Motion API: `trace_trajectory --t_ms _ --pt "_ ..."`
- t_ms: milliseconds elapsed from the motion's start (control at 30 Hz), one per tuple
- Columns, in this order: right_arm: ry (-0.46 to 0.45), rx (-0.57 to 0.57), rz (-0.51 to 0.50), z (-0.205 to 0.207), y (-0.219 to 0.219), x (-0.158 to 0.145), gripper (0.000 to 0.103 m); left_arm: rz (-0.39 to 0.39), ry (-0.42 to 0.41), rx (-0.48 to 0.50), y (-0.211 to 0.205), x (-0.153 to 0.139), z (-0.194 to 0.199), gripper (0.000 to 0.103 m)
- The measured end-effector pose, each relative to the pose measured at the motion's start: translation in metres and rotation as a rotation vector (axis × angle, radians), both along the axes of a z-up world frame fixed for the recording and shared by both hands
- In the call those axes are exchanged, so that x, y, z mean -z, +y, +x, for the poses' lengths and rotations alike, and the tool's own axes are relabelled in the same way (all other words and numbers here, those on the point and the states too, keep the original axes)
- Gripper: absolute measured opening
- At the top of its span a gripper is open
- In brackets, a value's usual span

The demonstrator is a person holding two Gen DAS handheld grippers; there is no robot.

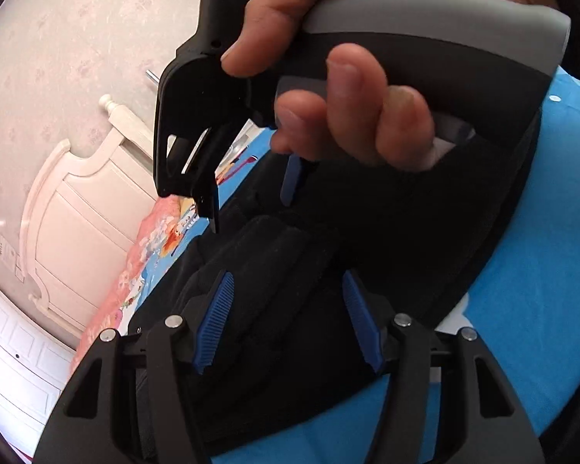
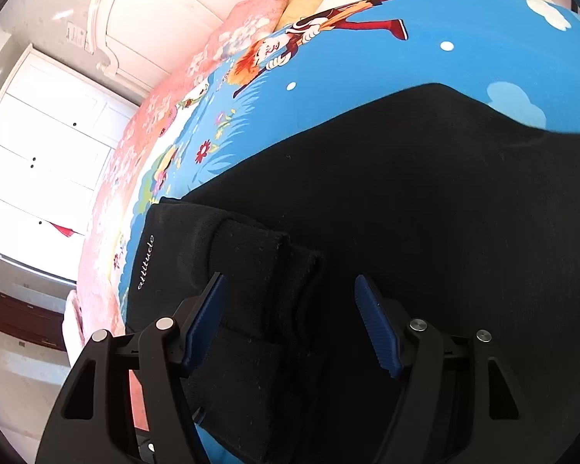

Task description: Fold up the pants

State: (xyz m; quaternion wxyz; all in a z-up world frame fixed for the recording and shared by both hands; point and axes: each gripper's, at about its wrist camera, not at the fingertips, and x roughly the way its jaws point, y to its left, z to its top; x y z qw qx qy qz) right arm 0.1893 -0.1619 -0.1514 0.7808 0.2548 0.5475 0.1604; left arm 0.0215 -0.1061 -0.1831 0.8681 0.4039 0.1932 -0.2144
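Black pants (image 2: 406, 201) lie spread on a blue cartoon bedsheet (image 2: 367, 50), with the ribbed leg cuffs (image 2: 259, 266) folded over near the bed's left side. They also show in the left wrist view (image 1: 290, 255). My right gripper (image 2: 290, 286) is open just above the cuffs, holding nothing. My left gripper (image 1: 288, 282) is open above the same cuffs, empty. In the left wrist view the person's hand (image 1: 359, 108) holds the right gripper's body, whose blue fingers (image 1: 292, 178) reach down to the pants.
A pink floral quilt (image 2: 220, 50) lies along the bed's far edge. A white headboard (image 1: 77, 201) and white wardrobe doors (image 2: 50, 127) stand beyond it. The blue sheet (image 1: 541, 251) stretches out to the right.
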Motion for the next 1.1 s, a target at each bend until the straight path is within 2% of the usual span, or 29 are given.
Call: trace_trajectory --t_ms 33,67,100,133,200,300,400,467,600,667,700,733,767,800,833,867,900,933,967,1033,1100 --pt "0.004 -0.007 -0.007 0.001 0.003 0.000 0.043 -0.009 0.016 -0.019 0.000 -0.001 0.004 0.026" --pt "0.012 -0.028 0.016 0.004 0.005 0.000 0.034 -0.007 0.014 -0.042 -0.002 -0.001 0.007 0.017" --pt "0.015 -0.045 0.024 0.007 0.008 -0.002 0.024 -0.012 0.007 -0.041 -0.003 -0.003 0.007 0.014" --pt "0.007 -0.050 0.003 0.009 0.010 -0.006 0.021 -0.017 0.003 -0.044 -0.004 -0.006 0.008 0.012" --pt "-0.031 -0.078 -0.040 0.013 0.019 -0.021 0.015 -0.016 -0.042 -0.050 -0.005 -0.016 0.010 0.011" --pt "-0.092 -0.073 -0.060 0.017 0.018 -0.045 0.014 -0.019 -0.084 -0.050 -0.009 -0.030 0.015 0.011" --pt "-0.107 -0.042 -0.071 0.018 0.008 -0.047 0.014 -0.019 -0.111 -0.039 -0.017 -0.038 0.022 0.011" --pt "-0.085 -0.031 -0.093 0.017 0.004 -0.035 0.014 -0.015 -0.093 -0.018 -0.027 -0.031 0.025 0.011" --pt "-0.042 -0.025 -0.101 0.013 -0.003 -0.004 0.014 0.017 -0.002 -0.009 -0.033 -0.001 0.028 0.012" --pt "-0.054 -0.006 -0.116 0.011 -0.006 -0.004 0.018 -0.009 0.021 -0.024 -0.030 0.002 0.028 0.019" --pt "-0.060 0.002 -0.127 0.010 -0.006 -0.007 0.029 -0.054 0.051 -0.032 -0.028 -0.002 0.031 0.024" --pt "-0.072 0.010 -0.144 0.009 -0.006 -0.012 0.033 -0.111 0.099 -0.029 -0.024 -0.008 0.035 0.038" --pt "-0.105 0.020 -0.183 0.005 -0.005 -0.022 0.033 -0.165 0.137 -0.033 -0.019 -0.014 0.037 0.045" --pt "-0.129 0.025 -0.202 0.000 -0.008 -0.029 0.034 -0.257 0.182 -0.036 -0.011 -0.025 0.040 0.045" --pt "-0.162 0.039 -0.220 -0.005 -0.008 -0.039 0.043 -0.320 0.207 -0.045 -0.004 -0.033 0.039 0.045" --pt "-0.209 0.068 -0.237 -0.012 -0.011 -0.052 0.053 -0.384 0.222 -0.060 0.005 -0.041 0.037 0.045" --pt "-0.256 0.096 -0.255 -0.019 -0.013 -0.063 0.074 -0.455 0.227 -0.082 0.017 -0.050 0.035 0.045" --pt "-0.313 0.122 -0.283 -0.030 -0.013 -0.075 0.082 -0.540 0.222 -0.117 0.035 -0.062 0.032 0.045" --pt "-0.373 0.137 -0.336 -0.041 -0.007 -0.088 0.082 -0.592 0.210 -0.152 0.049 -0.069 0.029 0.045" --pt "-0.454 0.135 -0.437 -0.054 0.012 -0.102 0.089 -0.706 0.191 -0.249 0.084 -0.082 0.027 0.045" --pt "-0.543 0.117 -0.514 -0.069 0.040 -0.111 0.090 -0.839 0.203 -0.397 0.133 -0.086 0.035 0.045"
